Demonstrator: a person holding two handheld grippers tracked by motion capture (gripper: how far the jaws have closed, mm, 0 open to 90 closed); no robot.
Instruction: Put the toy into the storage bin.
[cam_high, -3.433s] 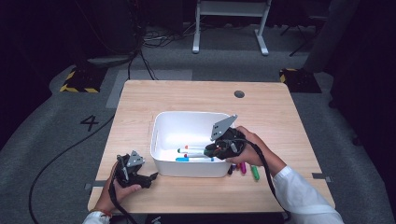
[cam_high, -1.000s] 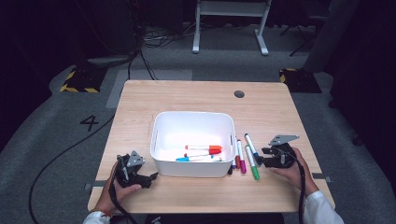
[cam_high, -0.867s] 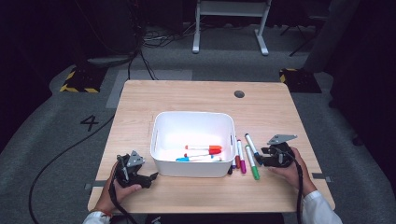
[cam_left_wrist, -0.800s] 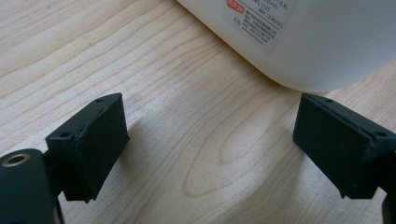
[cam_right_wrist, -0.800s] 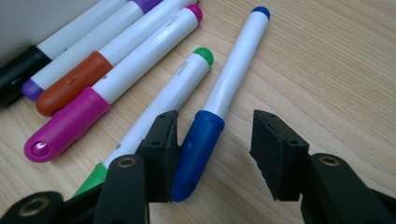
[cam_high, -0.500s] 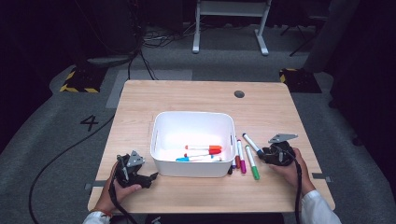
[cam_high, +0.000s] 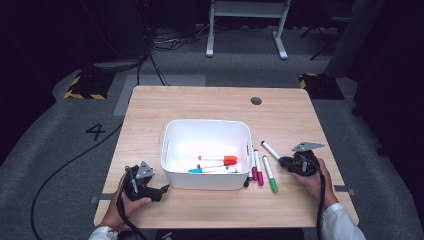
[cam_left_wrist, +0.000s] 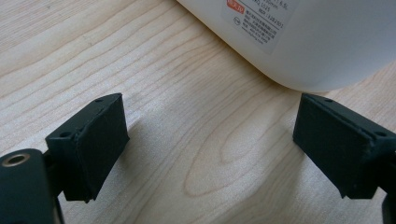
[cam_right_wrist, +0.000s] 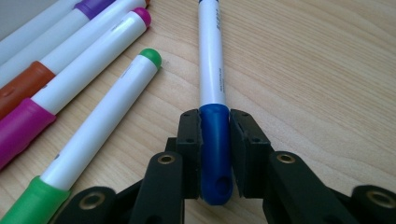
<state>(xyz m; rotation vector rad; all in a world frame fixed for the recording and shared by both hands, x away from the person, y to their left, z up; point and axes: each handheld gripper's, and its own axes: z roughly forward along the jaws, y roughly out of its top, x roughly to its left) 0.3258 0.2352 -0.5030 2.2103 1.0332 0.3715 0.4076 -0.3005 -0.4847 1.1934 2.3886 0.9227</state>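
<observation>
- Right gripper view: right gripper (cam_right_wrist: 215, 140) pinching the blue marker (cam_right_wrist: 212, 70) by its blue cap end, jaws just finished closing onto it, pads flat on both sides of the cap.
- High view: same marker (cam_high: 271, 150) lying on the table (cam_high: 210, 102) right of the white bin (cam_high: 206, 129), white barrel pointing up-left toward the bin, right gripper (cam_high: 286, 162) at its near end.
- Four more markers between that one and the bin wall: green marker (cam_high: 270, 174), magenta marker (cam_high: 257, 167), orange-brown marker (cam_high: 253, 169), and a purple-tipped one touching the bin; hard to separate those last ones from above.
- Inside the bin already: red marker (cam_high: 217, 159), another red-capped one under it, blue-capped one (cam_high: 200, 170).
- Left gripper (cam_high: 159, 191) resting on the table at the bin's near-left corner, jaws spread wide, nothing between them; left gripper view confirms: bare wood between the pads (cam_left_wrist: 98, 140), bin wall (cam_left_wrist: 299, 42) just ahead.
- Step in hand, as judged: lift blue marker, carry over the rim, drop in the bin.
- Grip sits at the very end of the marker, so expect the long barrel to droop or swing; lift straight up first, slowly.
- Keep clear of the green marker just beside it to avoid rolling it.
- Clear the bin's right rim fully before opening; release low over the floor of the bin, parallel to the markers already there.
- Left gripper could brace the bin corner if the bin slides.
</observation>
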